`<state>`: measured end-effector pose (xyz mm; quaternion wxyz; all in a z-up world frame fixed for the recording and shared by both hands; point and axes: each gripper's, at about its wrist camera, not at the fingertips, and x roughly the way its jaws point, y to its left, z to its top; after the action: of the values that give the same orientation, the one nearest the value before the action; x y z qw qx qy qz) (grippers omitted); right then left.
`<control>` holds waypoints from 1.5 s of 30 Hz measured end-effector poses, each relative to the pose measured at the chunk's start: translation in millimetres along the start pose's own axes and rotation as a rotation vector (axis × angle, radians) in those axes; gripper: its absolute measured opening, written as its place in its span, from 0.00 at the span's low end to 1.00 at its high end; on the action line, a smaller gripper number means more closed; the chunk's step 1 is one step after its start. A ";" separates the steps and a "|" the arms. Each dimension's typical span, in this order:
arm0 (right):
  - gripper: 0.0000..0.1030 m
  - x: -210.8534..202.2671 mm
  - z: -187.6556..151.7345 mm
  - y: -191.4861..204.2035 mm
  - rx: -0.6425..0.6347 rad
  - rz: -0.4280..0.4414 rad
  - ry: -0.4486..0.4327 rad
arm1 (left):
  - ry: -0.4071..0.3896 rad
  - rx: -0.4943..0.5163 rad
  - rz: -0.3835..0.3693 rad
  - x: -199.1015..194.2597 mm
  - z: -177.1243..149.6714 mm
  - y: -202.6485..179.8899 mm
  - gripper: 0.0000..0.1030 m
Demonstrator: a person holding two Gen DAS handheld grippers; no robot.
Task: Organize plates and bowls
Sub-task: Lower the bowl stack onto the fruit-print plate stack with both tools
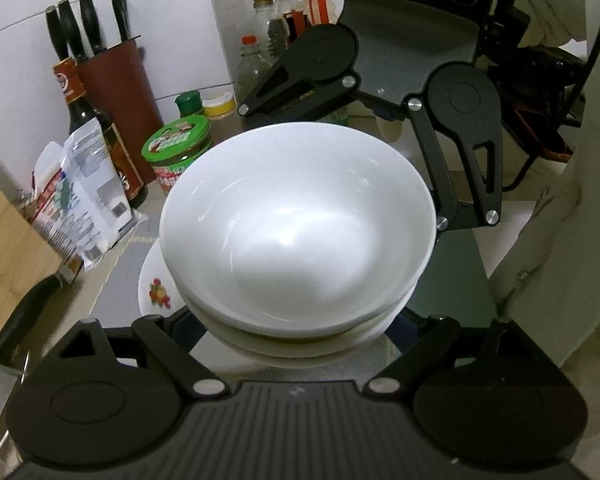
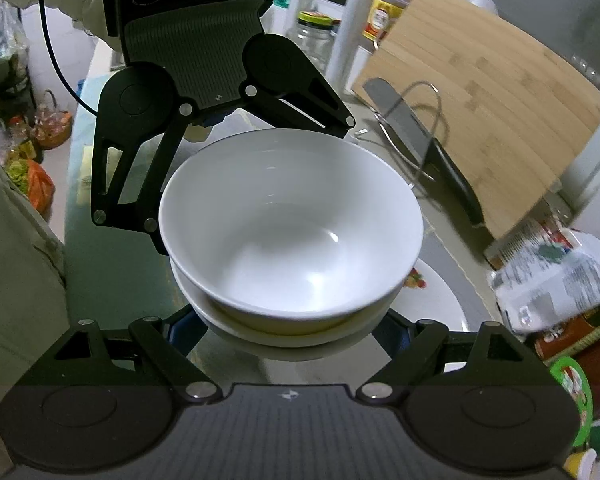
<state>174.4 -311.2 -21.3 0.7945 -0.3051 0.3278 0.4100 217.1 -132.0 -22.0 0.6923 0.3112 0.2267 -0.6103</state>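
A stack of white bowls [image 1: 296, 232] fills the middle of both wrist views [image 2: 292, 232], the top bowl nested in the ones under it. It is held above a white plate with a fruit print [image 1: 156, 288], which also shows in the right wrist view [image 2: 432, 300]. My left gripper [image 1: 296, 344] holds the stack from one side, its fingertips hidden under the bowls. My right gripper [image 2: 296, 340] holds it from the opposite side, fingertips also hidden. Each gripper shows in the other's view, the right [image 1: 380, 92] and the left [image 2: 216, 120].
A knife block [image 1: 116, 92], sauce bottle [image 1: 96, 132], green-lidded jar [image 1: 180, 148], several bottles [image 1: 284, 20] and a packet [image 1: 80, 200] stand at the left. A bamboo cutting board [image 2: 480, 100] and a cleaver [image 2: 424, 140] in a wire rack stand at the right.
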 end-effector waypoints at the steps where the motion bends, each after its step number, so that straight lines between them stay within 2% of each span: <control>1: 0.88 -1.4 -3.3 -2.6 0.004 -0.003 0.004 | -0.003 0.002 -0.003 3.2 1.0 2.3 0.88; 24: 0.88 21.2 -31.4 -49.7 0.057 -0.032 0.064 | 0.018 0.035 -0.038 56.4 14.3 42.8 0.88; 45: 0.88 31.3 -35.2 -64.0 0.076 -0.006 0.073 | 0.047 0.005 -0.055 67.0 15.2 53.5 0.89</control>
<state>233.5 -354.2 -52.7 0.7944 -0.2904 0.3709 0.3833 279.0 -186.6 -49.5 0.6690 0.3206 0.2499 -0.6222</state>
